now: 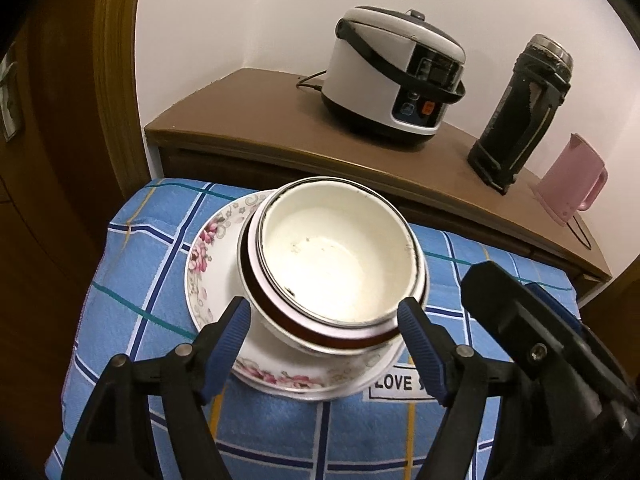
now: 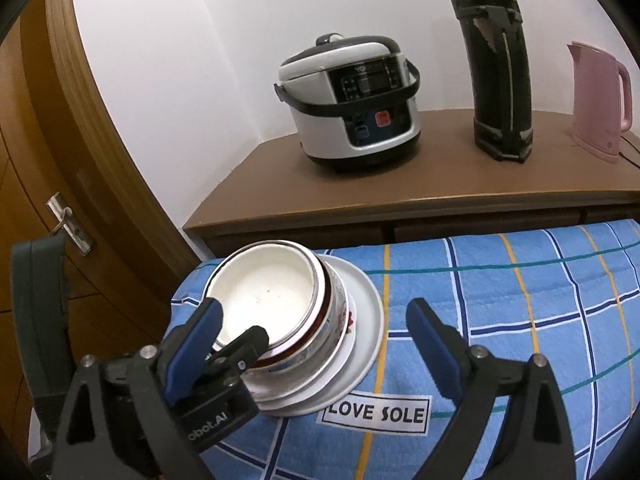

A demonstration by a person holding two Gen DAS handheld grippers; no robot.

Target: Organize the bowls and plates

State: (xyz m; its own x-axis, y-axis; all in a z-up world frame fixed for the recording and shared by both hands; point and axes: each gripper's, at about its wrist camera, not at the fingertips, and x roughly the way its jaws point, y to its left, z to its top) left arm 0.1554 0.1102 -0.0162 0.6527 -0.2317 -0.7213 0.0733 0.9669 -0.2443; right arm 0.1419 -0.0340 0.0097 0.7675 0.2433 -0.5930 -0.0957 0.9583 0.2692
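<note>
Two views show one stack of dishes. From the left wrist, the left gripper (image 1: 324, 314) stands wide open, its blue fingertips (image 1: 236, 320) on either side of nested bowls (image 1: 332, 256) without clearly touching. The bowls sit on flowered plates (image 1: 212, 248) on a blue checked cloth (image 1: 120, 280). Behind, a rice cooker (image 1: 394, 76), black flask (image 1: 520, 108) and pink kettle (image 1: 572, 178) stand on a brown cabinet (image 1: 248, 120).

From the right wrist, the right gripper (image 2: 316, 328) is also open, holding nothing, with the bowls (image 2: 272, 292) just beyond its left fingertip.
</note>
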